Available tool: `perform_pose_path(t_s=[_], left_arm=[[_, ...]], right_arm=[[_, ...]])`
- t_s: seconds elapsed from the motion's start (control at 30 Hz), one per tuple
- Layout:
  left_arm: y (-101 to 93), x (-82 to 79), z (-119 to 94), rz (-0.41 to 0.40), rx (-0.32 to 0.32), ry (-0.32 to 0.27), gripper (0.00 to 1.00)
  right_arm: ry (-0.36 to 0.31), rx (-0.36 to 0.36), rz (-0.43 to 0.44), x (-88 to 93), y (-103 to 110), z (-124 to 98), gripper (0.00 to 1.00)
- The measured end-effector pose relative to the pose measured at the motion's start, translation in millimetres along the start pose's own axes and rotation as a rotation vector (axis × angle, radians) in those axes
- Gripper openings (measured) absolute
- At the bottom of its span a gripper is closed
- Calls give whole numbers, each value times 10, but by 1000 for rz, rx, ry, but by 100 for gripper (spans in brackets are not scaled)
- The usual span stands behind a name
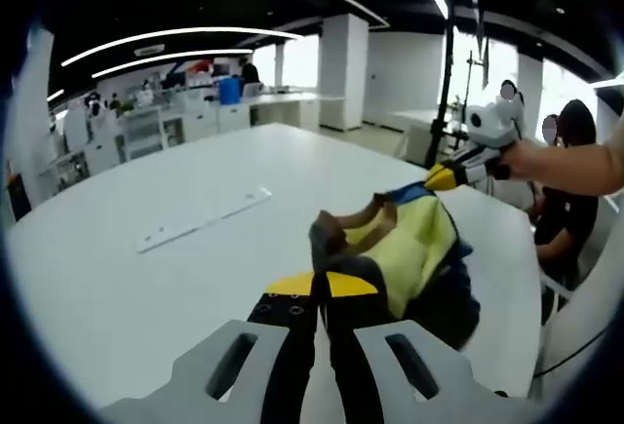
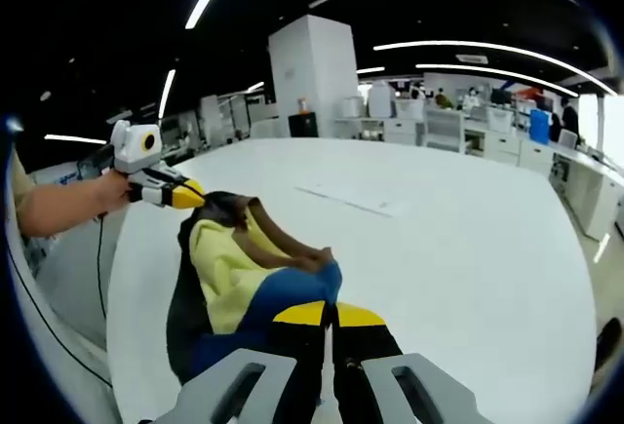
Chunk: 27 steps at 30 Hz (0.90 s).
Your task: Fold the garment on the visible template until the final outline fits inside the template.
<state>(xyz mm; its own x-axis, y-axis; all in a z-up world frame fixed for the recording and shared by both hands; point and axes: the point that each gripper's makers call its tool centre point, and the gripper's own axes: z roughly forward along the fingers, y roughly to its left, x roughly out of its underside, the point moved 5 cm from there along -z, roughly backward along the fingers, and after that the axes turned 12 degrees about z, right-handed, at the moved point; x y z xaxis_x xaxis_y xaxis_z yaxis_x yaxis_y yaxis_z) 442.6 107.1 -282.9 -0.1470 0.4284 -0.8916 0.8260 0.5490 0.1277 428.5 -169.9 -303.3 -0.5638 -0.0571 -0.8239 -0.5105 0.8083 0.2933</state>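
Note:
A crumpled garment (image 1: 414,244) in yellow, blue, dark and brown cloth hangs stretched between my two grippers above the white table (image 1: 146,278). My left gripper (image 1: 322,286) is shut on its near edge. My right gripper (image 1: 441,178), held by a hand, pinches the far blue corner. In the right gripper view the garment (image 2: 234,268) runs from my right gripper (image 2: 330,315), shut on the blue part, back to the left gripper (image 2: 187,193) at its dark end. A flat white template strip (image 1: 205,217) lies on the table, apart from the garment; it is also in the right gripper view (image 2: 346,200).
The table's edge (image 1: 507,346) runs close to the right of the garment. A seated person in dark clothes (image 1: 570,200) is beyond that edge. Office desks and shelves (image 1: 195,112) line the back of the room, and a white pillar (image 2: 312,73) stands there.

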Motion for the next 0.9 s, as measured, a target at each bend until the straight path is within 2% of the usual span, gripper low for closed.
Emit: perform_pose_path(t_s=[0.37,0.5,0.9], left_arm=[[213,97,235,-12,-9,61,0],[272,160,295,-14,-10,90,0],[442,287,445,-21,-22,149,0]], right_arm=[[69,28,-24,-45,-174,258,0],[80,27,-6,-64,-212,339,0],[158,69,-58,-88,-344,601,0]])
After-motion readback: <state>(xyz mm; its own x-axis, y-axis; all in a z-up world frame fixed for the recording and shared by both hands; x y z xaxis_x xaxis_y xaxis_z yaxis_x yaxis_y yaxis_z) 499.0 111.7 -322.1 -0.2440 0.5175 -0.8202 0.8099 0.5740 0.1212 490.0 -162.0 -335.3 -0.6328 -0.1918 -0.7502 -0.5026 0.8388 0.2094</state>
